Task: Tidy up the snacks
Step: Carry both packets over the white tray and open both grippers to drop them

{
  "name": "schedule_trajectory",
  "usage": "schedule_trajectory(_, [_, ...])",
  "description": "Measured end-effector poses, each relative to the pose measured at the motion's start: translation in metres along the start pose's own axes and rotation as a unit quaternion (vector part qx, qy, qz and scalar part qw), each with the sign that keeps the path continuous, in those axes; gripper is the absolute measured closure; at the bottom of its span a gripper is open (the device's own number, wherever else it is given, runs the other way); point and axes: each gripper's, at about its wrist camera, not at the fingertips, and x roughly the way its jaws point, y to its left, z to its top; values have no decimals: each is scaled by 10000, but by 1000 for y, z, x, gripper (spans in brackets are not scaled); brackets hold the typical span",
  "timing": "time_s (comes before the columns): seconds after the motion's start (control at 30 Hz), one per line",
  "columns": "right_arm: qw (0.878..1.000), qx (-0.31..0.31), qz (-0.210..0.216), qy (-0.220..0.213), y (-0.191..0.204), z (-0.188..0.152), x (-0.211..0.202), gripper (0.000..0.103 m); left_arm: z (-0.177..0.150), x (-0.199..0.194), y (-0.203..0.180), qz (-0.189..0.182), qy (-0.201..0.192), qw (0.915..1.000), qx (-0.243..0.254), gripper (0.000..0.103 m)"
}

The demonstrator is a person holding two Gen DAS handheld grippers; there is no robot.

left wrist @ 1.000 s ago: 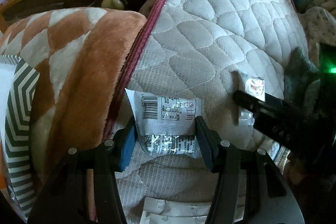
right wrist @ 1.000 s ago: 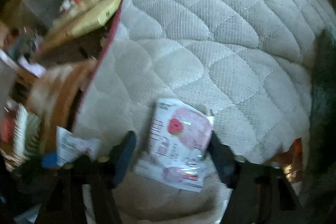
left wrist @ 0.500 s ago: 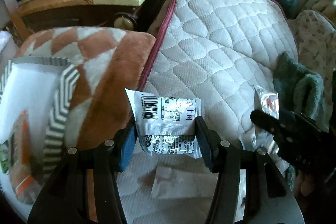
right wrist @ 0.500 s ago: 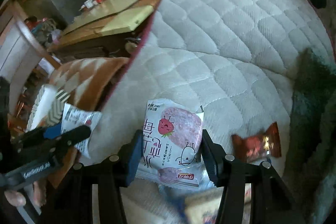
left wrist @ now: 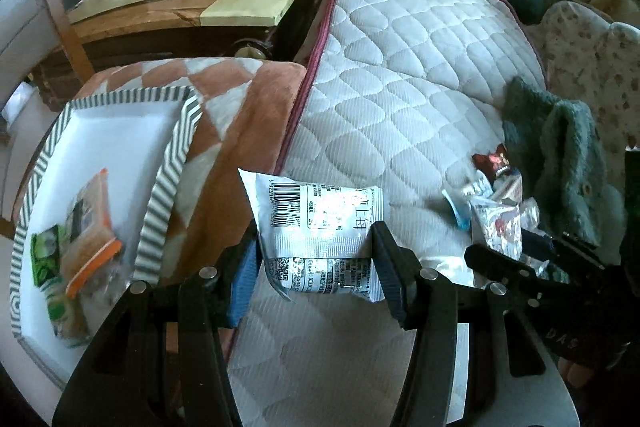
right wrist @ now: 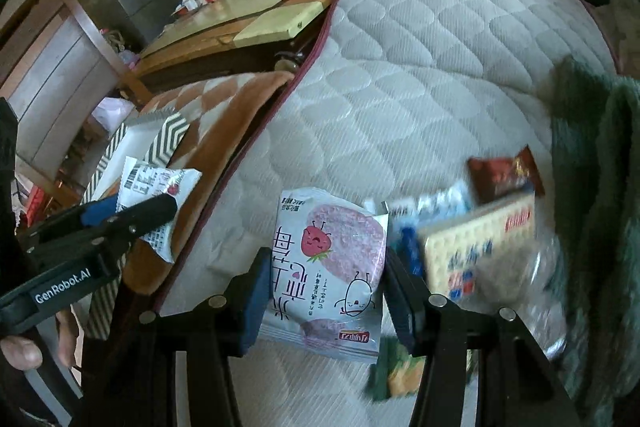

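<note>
The quilted mattress [left wrist: 400,99] carried most of the items, its maroon-piped left edge abutting a brown-and-cream blanket [left wrist: 240,131]. A striped tray [left wrist: 168,187] sat on that blanket, holding an orange packet [left wrist: 90,223] and a green packet [left wrist: 46,251] at its near end. A dark green garment [left wrist: 560,155] bounded the mattress's right side, with a loose snack pile [right wrist: 480,235] beside it. The left gripper [left wrist: 316,259] was clenched on a white barcode packet [left wrist: 316,223], held over the mattress's left edge. The right gripper [right wrist: 324,291] was clamped on a pink strawberry packet [right wrist: 328,267], above the mattress's near portion. The mattress's middle and far end lay open.
</note>
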Motion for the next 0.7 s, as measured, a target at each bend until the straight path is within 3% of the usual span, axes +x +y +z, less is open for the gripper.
schedule_trajectory(0.7, [9995,-305,-35,-116,53,-46,-33,51,-45,-47,25,138,-259,9995,-118,50])
